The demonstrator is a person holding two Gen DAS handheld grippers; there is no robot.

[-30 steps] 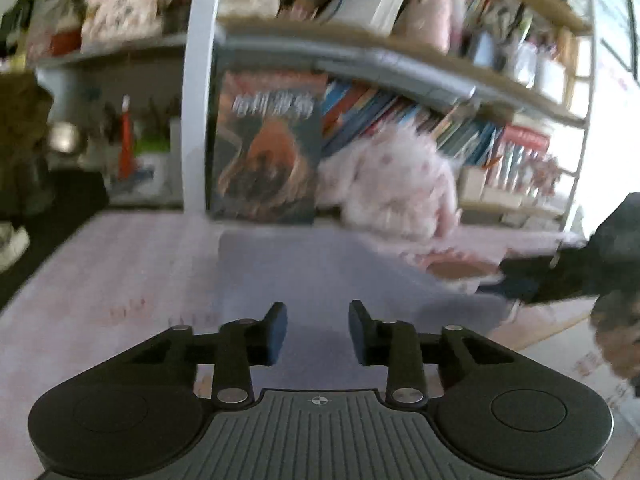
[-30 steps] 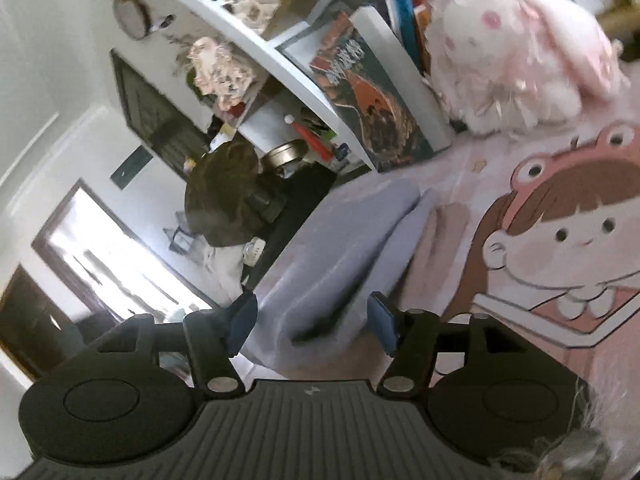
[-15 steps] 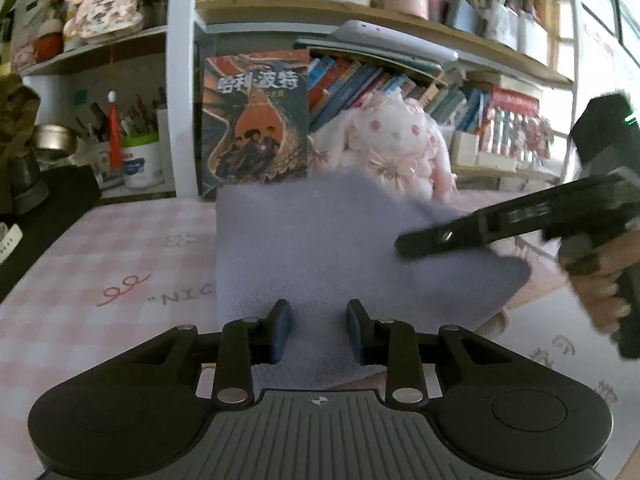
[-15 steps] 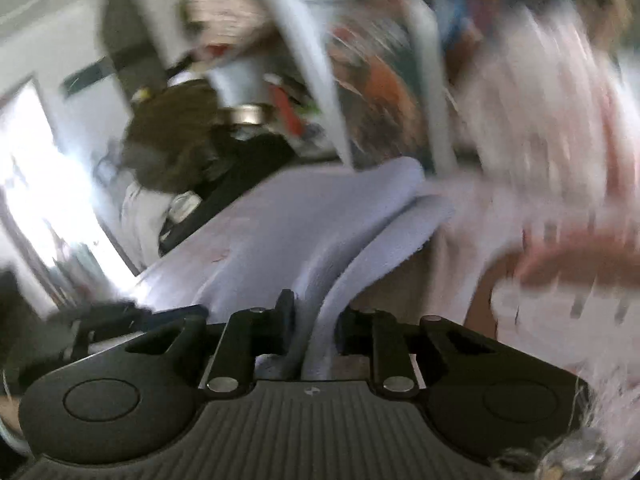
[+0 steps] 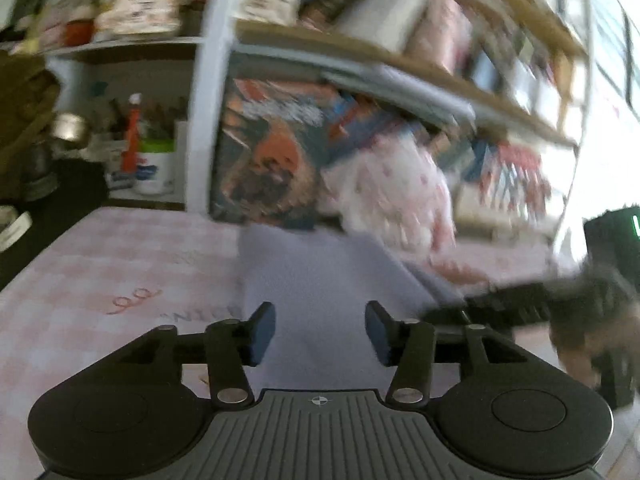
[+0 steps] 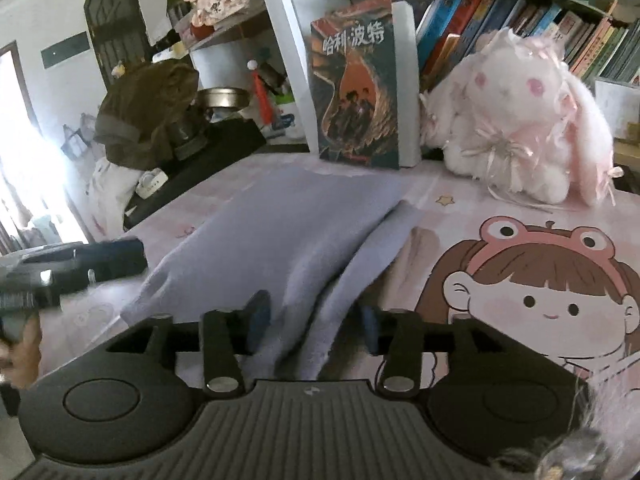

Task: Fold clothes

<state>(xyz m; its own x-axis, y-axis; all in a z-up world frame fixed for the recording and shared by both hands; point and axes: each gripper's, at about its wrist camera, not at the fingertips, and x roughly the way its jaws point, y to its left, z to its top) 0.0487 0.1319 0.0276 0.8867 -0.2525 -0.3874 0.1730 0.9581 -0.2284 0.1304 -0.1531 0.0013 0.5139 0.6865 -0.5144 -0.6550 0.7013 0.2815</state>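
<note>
The lavender garment (image 6: 288, 216) lies folded on the pink cartoon-print tabletop (image 6: 500, 208) before the upright book (image 6: 356, 92) at twelve o'clock, and both left tongs (image 5: 320, 330) and right tongs (image 6: 312, 320) are opening, pads clear of it, apparently letting the fold settle.

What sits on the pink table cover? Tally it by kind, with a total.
Lavender garment, lying partly folded: 1
Pink-and-white plush rabbit: 1
Upright book with a dark illustrated cover: 1
Total: 3

Both grippers, left and right, are opening over the garment and are not counted.
</note>
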